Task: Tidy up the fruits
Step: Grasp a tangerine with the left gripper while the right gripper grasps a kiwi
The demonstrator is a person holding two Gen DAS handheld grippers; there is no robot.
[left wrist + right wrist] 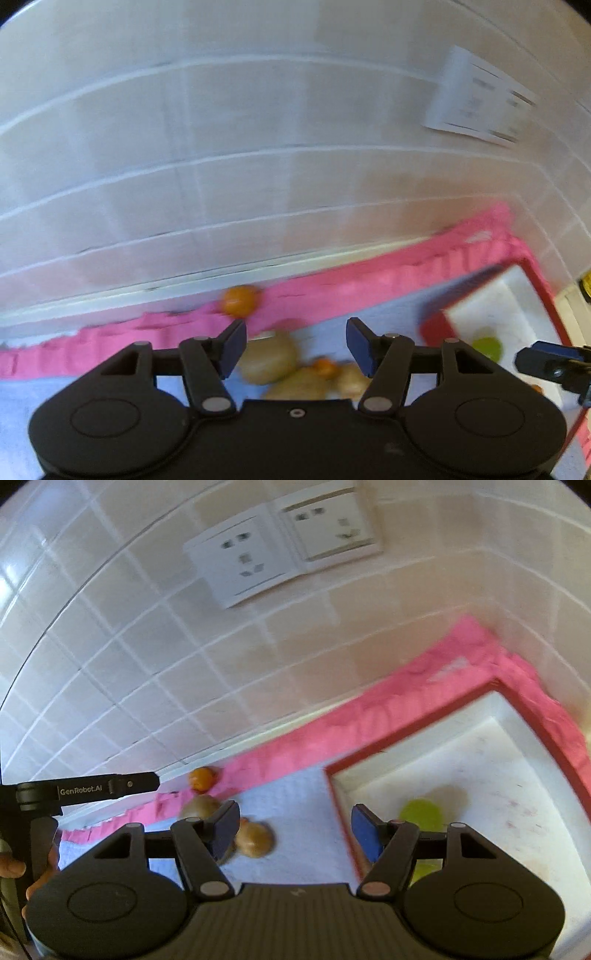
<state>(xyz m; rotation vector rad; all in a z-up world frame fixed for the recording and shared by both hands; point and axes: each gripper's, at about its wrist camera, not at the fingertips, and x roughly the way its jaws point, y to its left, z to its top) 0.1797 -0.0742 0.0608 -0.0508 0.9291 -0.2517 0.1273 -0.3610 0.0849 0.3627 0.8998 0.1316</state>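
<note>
Presently both jaws stand parted on nothing — left gripper (295, 345), right gripper (295, 829). Brown oval kiwifruits (267, 358) cluster on the pale blue cloth (388, 314); a small round orange fruit (239, 301) lies far, at the pink cloth border (369, 284). A green round fruit (421, 814) sits right, in the red-rimmed white tray (498, 760). Likely soft, light, prone to rolling — grip across the middle. "GenRobot.AI" reads on the left gripper's side.

Left gripper (295, 345) angled downward, jaws apart and empty, right gripper (293, 827) likewise
</note>
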